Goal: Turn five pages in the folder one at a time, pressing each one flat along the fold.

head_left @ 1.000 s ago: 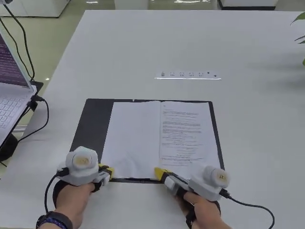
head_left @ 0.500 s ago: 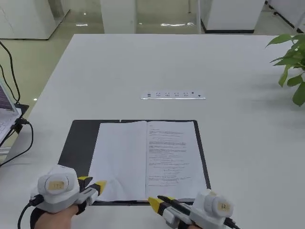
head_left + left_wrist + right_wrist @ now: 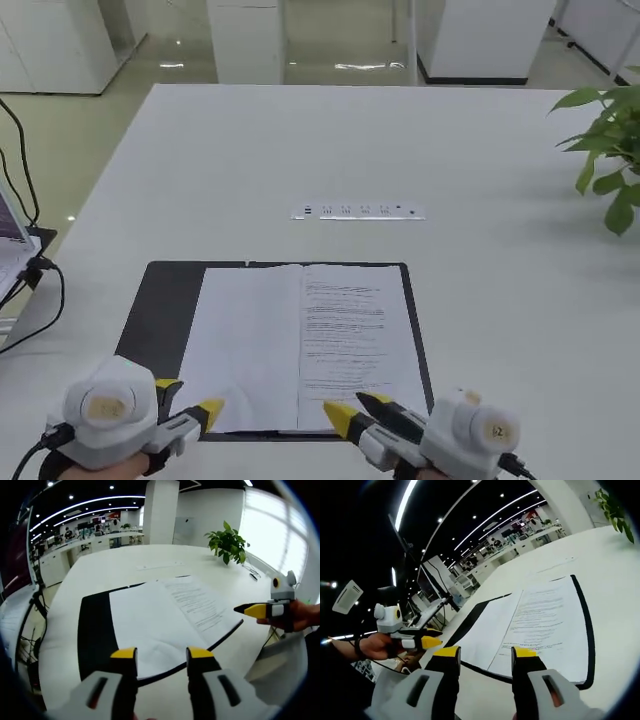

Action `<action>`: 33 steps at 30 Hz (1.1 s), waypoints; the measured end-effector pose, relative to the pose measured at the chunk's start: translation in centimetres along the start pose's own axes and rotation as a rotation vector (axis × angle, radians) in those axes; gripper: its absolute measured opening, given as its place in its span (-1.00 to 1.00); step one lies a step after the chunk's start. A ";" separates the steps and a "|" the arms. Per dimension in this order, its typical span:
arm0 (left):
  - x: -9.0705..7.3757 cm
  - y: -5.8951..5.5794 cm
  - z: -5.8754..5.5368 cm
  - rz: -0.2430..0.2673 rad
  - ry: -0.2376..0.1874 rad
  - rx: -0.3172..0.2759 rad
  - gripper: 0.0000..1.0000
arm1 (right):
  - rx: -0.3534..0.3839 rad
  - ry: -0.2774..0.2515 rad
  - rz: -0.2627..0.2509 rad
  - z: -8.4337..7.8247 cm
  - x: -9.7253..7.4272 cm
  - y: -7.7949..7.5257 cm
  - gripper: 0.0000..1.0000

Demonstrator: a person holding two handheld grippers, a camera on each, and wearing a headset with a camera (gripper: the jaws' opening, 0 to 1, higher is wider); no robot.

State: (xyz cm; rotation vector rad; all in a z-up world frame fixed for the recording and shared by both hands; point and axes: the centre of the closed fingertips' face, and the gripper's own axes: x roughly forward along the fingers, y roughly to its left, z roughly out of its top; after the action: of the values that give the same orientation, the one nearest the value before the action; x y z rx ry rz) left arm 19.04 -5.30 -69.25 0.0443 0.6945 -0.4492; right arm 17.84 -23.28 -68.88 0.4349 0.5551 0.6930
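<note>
Both tongs have eased back a little from the folder's near edge since a second ago, and the headset has tipped up, so the folder now sits lower in the head view. It lies open and flat on the counter, with a blank sheet left of the fold and a printed page to the right. The left tongs and right tongs are both spread and hold nothing, their yellow tips poised by the near edge. The likeliest slip, as I judge it, is the right tongs nipping more than one sheet at the printed page's corner, since the leaves lie tight together, which would spoil the one-at-a-time count. A hard pinch could also crease the corner, and a sideways pull might drag the folder across the smooth counter unless the left tongs steady it. A turned page may spring back if the fold isn't pressed.
</note>
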 end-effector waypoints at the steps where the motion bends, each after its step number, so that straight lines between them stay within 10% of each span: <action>1: -0.1 0.0 0.2 0.000 -0.004 0.003 -0.23 | -0.005 0.001 0.001 0.1 -0.1 0.0 -0.18; 17: -2.4 0.2 3.0 0.005 -0.047 0.010 0.01 | -0.096 0.029 -0.013 1.3 -2.9 0.0 0.01; 33: -3.2 0.1 3.0 0.003 -0.062 0.000 0.15 | -0.199 0.062 -0.062 1.1 -5.7 -1.3 0.20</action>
State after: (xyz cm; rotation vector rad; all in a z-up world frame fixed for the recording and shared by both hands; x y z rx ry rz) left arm 18.75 -4.50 -64.88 0.0312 0.6329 -0.4465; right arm 15.45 -28.37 -66.81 0.2107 0.5499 0.6968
